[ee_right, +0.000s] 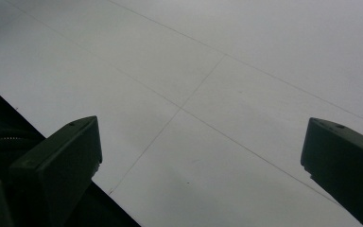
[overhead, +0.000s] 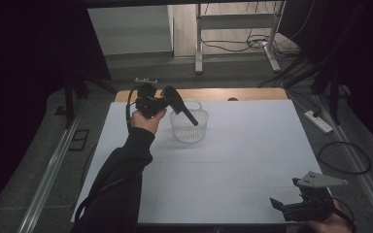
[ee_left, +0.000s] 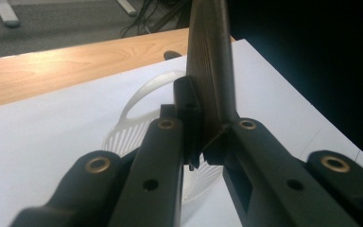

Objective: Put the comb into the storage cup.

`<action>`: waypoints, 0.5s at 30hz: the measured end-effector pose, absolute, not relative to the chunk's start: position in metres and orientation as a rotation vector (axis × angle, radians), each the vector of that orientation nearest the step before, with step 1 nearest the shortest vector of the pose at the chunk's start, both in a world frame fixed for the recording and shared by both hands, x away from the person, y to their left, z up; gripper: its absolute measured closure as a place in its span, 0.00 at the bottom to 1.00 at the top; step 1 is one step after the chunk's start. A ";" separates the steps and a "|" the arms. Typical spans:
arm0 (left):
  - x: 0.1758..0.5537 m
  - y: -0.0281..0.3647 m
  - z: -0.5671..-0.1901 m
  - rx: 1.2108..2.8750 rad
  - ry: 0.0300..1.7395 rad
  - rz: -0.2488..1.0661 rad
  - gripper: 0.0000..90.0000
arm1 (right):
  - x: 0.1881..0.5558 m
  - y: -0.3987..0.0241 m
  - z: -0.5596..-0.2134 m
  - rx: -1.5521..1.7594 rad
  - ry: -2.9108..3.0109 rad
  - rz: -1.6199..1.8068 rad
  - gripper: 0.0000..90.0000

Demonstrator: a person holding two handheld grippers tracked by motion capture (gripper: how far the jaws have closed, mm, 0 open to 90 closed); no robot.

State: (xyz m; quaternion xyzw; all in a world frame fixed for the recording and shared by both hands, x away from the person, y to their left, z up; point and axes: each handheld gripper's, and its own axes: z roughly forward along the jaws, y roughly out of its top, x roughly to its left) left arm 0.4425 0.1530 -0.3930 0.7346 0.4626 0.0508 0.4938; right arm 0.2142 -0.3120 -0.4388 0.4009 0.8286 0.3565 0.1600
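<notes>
The left gripper is held above the far left part of the table, its jaws clamped on a dark flat tool with a ribbed face. In the high view the tool slants down over the rim of a clear basket, its lower end over the basket's inside; whether it touches the basket cannot be told. In the left gripper view the tool rises between the closed jaws, with the basket behind and below them. The basket stands on the white table near the far edge, left of middle. The right gripper rests low at the near right corner, well apart from the basket, its jaws spread wide with nothing between them. No brand, label or writing can be read on anything.
</notes>
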 end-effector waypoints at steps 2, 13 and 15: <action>0.443 0.151 -0.396 1.779 1.126 0.116 0.97 | 0.214 -0.312 -0.439 1.144 2.368 1.019 0.00; 0.448 0.147 -0.411 1.764 1.144 0.083 0.97 | 0.214 -0.312 -0.439 1.142 2.371 1.022 0.00; 0.448 0.146 -0.414 1.761 1.147 0.079 0.97 | 0.214 -0.312 -0.439 1.141 2.372 1.022 0.00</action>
